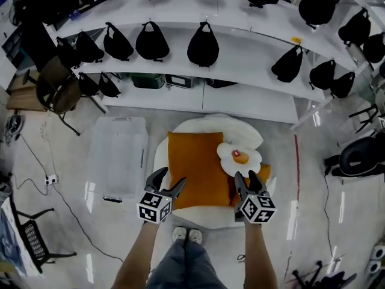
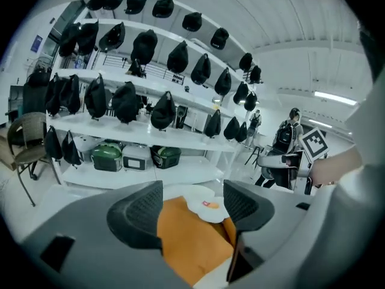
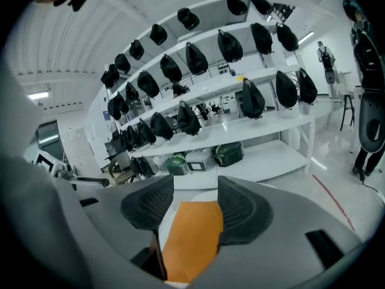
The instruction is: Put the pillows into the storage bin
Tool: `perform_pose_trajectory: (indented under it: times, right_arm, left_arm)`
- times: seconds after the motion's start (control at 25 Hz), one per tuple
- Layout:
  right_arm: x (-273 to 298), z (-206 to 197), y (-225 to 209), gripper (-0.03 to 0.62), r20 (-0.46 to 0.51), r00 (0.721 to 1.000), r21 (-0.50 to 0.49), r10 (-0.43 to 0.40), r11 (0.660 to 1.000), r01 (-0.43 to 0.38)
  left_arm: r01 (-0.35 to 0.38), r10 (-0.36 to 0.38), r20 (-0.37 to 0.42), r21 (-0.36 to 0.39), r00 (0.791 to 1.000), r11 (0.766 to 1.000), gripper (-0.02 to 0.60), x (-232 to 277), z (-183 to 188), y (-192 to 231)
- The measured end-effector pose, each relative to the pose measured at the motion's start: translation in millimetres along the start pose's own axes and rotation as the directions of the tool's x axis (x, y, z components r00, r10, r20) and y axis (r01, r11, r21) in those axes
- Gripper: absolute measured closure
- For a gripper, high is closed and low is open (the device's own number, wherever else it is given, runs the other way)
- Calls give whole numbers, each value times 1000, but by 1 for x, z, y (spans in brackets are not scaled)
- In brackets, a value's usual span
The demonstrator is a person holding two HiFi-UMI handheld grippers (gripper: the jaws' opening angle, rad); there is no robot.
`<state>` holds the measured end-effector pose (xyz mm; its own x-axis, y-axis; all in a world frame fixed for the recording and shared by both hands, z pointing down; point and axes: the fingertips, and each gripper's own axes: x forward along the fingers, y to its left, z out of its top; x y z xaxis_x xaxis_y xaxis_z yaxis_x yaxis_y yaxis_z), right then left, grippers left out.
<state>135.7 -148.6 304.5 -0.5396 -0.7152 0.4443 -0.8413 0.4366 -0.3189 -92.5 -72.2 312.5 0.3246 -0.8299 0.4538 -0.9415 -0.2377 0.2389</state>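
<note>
A large orange pillow (image 1: 195, 168) lies on a white round cushion (image 1: 207, 127) on the floor. A white fried-egg pillow (image 1: 239, 157) rests at its right, over a second orange pillow (image 1: 264, 173). The clear storage bin (image 1: 117, 155) stands to the left, with nothing in it. My left gripper (image 1: 170, 180) hovers open over the big pillow's near-left corner. My right gripper (image 1: 246, 177) is open by its near-right corner. In the left gripper view the orange pillow (image 2: 192, 236) and egg pillow (image 2: 204, 205) show past the gripper (image 2: 192, 206). In the right gripper view the orange pillow (image 3: 192, 233) shows beyond the gripper (image 3: 195, 200).
Curved white shelves (image 1: 240, 65) with several black bags (image 1: 203, 44) run behind the pillows. A brown chair (image 1: 57, 89) stands at the far left and cables (image 1: 45, 167) cross the floor. My shoes (image 1: 186, 235) are just short of the cushion. Green cases (image 2: 108, 156) sit on the lowest shelf.
</note>
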Motion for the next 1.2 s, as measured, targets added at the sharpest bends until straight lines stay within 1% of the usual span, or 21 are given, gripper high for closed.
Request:
perform_pose_trajectory:
  times: [0.16, 0.28, 0.36, 0.44, 0.56, 0.64, 0.68, 0.76, 0.84, 0.92, 1.0, 1.04, 1.08, 1.16, 1.2]
  right_arm:
    - [83, -77, -44, 384, -116, 993, -13, 20, 1000, -21]
    - [139, -149, -76, 381, -193, 981, 21, 33, 999, -30]
    - [165, -198, -97, 377, -254, 967, 37, 37, 999, -28]
    - [182, -245, -117, 362, -322, 946, 55, 38, 998, -21]
    - [192, -315, -138, 317, -438, 897, 106, 66, 994, -21]
    - [198, -350, -150, 284, -498, 864, 114, 75, 993, -21]
    - [202, -363, -156, 265, -518, 852, 113, 75, 993, -18]
    - [208, -384, -167, 219, -545, 834, 144, 88, 990, -10]
    - [213, -402, -175, 181, -558, 822, 195, 110, 981, 2]
    - [220, -413, -175, 172, -563, 816, 240, 133, 971, 7]
    - [229, -420, -169, 177, -561, 811, 291, 168, 957, 3]
    - [233, -422, -166, 191, -560, 809, 304, 179, 953, 0]
    - [235, -422, -163, 218, -562, 808, 301, 178, 954, -1]
    - [236, -420, -158, 290, -572, 805, 268, 155, 963, 4]
    - [235, -418, -156, 340, -577, 805, 250, 141, 968, 10]
  left_arm:
    - [-26, 20, -91, -56, 996, 998, 258, 74, -76, 49]
    - [-59, 45, -158, -85, 986, 995, 249, 123, -146, 87]
    - [-73, 49, -205, -112, 978, 991, 245, 151, -193, 106]
    - [-81, 39, -254, -158, 966, 984, 236, 171, -241, 117]
    - [-89, 1, -332, -250, 943, 964, 227, 182, -307, 123]
    - [-97, -27, -382, -301, 924, 949, 215, 185, -343, 126]
    - [-103, -36, -401, -319, 915, 942, 207, 186, -357, 129]
    - [-103, -62, -432, -347, 900, 932, 198, 187, -381, 131]
    - [-85, -105, -444, -387, 890, 918, 190, 191, -398, 126]
    - [-71, -139, -442, -424, 886, 903, 192, 199, -409, 121]
    - [-63, -156, -446, -438, 881, 897, 193, 211, -415, 117]
    - [-59, -160, -449, -437, 879, 898, 196, 217, -416, 114]
    - [-56, -161, -453, -429, 877, 902, 218, 222, -415, 111]
    - [-60, -144, -469, -392, 871, 918, 261, 226, -411, 107]
    - [-67, -129, -475, -374, 870, 925, 286, 225, -409, 108]
